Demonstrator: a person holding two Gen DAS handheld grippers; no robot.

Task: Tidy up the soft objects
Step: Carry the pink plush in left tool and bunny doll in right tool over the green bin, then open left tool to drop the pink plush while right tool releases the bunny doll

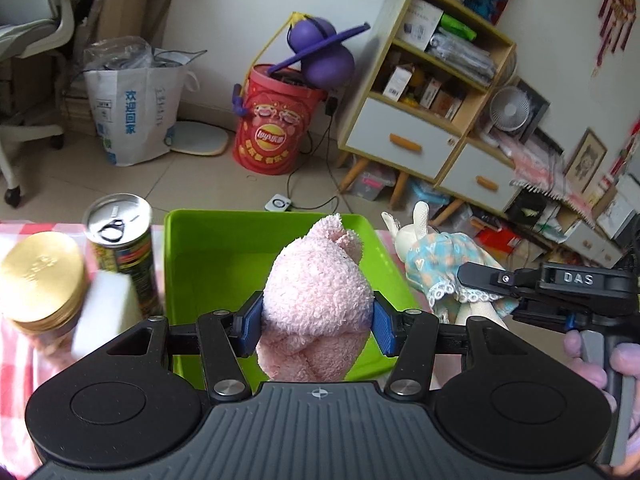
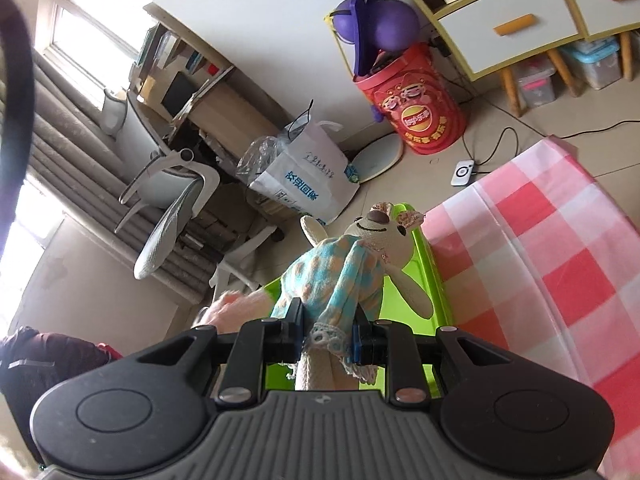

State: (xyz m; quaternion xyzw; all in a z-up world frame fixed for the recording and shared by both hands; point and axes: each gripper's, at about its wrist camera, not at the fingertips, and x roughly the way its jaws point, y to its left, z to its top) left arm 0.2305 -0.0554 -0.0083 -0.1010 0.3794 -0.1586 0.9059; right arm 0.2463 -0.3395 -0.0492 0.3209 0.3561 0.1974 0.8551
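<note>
Left wrist view: left tongs (image 1: 317,326) pinching pink plush (image 1: 316,292) above green bin (image 1: 208,248). Right tongs (image 2: 327,342) pinching rabbit doll (image 2: 340,276) beside bin rim. Lower inside walls before releasing, one at a time.

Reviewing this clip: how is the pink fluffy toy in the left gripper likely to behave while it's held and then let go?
The pink plush probably squashes easily: it bulges around the left gripper pads. It looks floppy, sagging below the grip. Likely light and grippy, so it should drop limply into the green bin without rolling.
</note>
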